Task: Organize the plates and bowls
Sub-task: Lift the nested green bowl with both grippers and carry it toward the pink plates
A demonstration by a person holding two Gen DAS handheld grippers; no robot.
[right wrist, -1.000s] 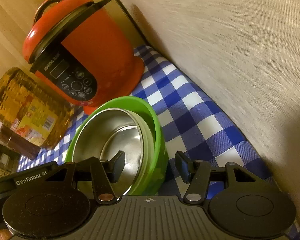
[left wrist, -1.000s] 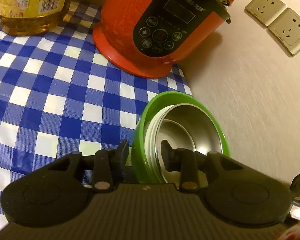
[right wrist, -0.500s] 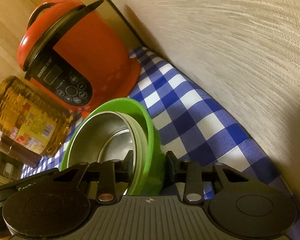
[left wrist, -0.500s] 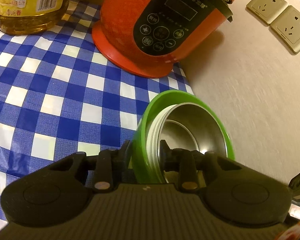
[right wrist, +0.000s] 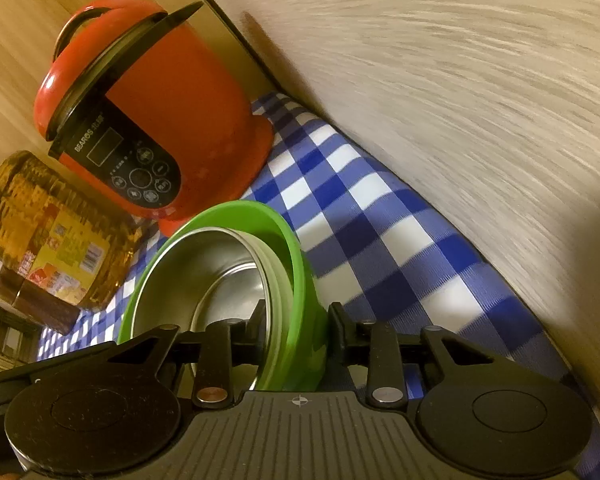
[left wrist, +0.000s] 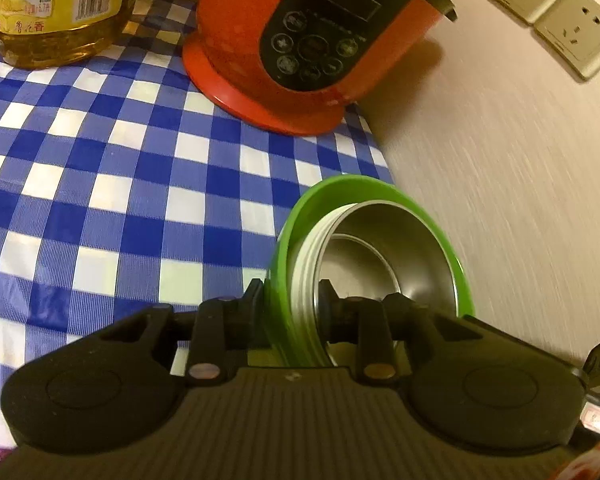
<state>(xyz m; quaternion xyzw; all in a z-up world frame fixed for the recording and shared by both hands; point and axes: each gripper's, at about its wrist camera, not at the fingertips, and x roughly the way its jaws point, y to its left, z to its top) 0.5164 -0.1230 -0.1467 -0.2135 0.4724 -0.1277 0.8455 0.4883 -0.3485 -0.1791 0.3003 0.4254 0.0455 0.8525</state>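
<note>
Green plastic forms the outer shell of the round steel-lined bowl (left wrist: 370, 248), which sits on the blue-and-white checked tablecloth (left wrist: 112, 168) close to the beige textured wall (left wrist: 520, 184). Pale ribbed rings separate the green shell from the steel liner. Whether these rings belong to one bowl or to several nested bowls cannot be determined.

The left gripper (left wrist: 290, 298) is clamped on the bowl rim: one black finger lies against the green outer wall and the other sits inside against the steel. In the left wrist view, the bowl occupies the 5 o'clock sector, and its near edge is hidden behind the gripper body.

The right gripper (right wrist: 298, 318) grips the rim on the bowl's opposite side in the same manner, with one finger inside and one outside (the contact faces are partly hidden by the rim). In the right wrist view, the bowl lies at 6 o'clock, its lower part cut off by the tool.

The bowl appears tilted in both views. Whether its base touches the cloth is not visible.

The orange-red electric cooker with black control panel (left wrist: 316, 40) stands at 12 o'clock from the bowl, near but apart. The clear plastic bottle of yellow cooking oil (left wrist: 56, 8) stands at 10 o'clock, its top cropped. Two beige wall sockets (left wrist: 556, 20) sit at 2 o'clock.
</note>
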